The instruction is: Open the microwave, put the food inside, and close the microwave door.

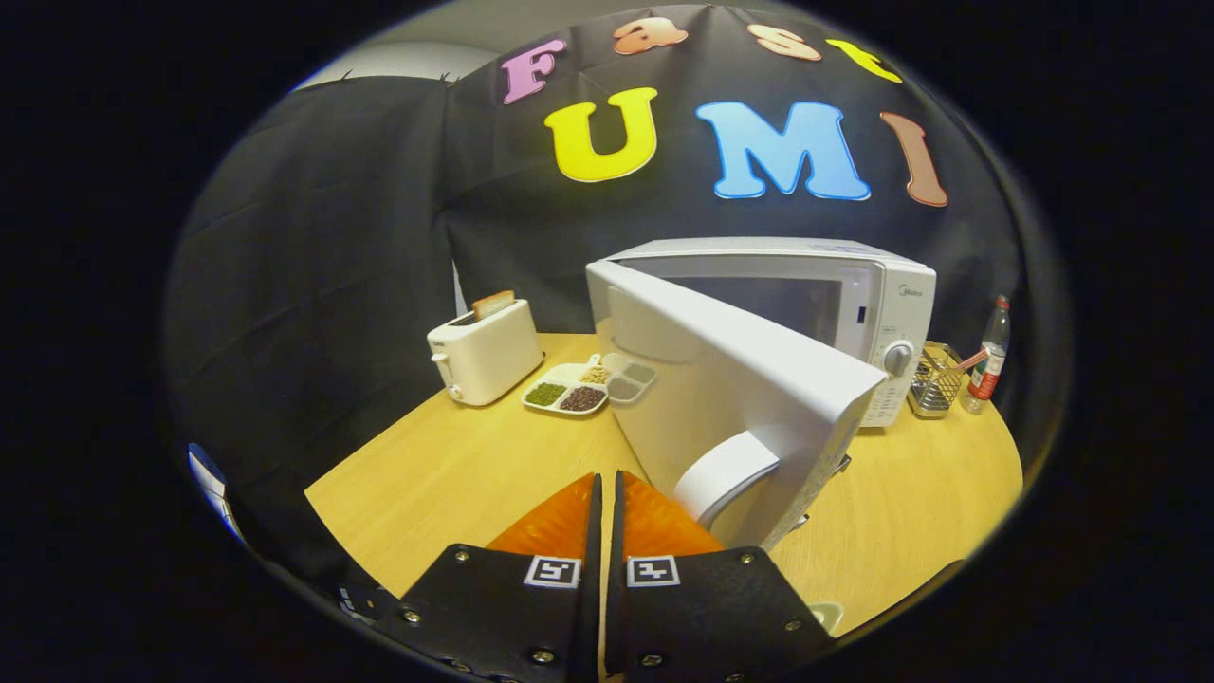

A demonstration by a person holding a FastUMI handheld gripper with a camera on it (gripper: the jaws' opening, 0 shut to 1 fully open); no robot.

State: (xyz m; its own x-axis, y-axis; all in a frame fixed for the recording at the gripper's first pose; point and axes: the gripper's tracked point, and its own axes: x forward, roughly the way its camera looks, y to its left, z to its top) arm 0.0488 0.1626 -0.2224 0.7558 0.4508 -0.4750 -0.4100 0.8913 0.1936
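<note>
A white toaster [485,350] stands at the left of the wooden table [455,474], with a slice of bread [493,304] sticking up out of its slot. Just right of it lies a white divided tray [569,387]: green bits, dark brown bits and pale bits sit in separate compartments. A second, greyer divided dish [630,379] touches the tray's right side, close against the open door.

The microwave [854,304] stands at the back of the table against the black cloth, long axis running left to right, front facing the camera. Its door [749,398] is hinged at the left and swung well out, so its free edge points toward the fingers; the cavity window shows behind it. The curved white handle [726,474] at the door's free end lies just ahead and right of the fingertips. The control panel with its round knob [897,358] is at the microwave's right end.

Right of the microwave stands a wire basket [934,381] with something pale pink leaning in it, and beyond that an upright clear bottle [989,356] with a red label.

The gripper [607,479] hovers low over the table edge, its fingers drawn almost together with only a thin slit between them, holding nothing. The right fingertip is very near the handle; whether it touches I cannot tell
</note>
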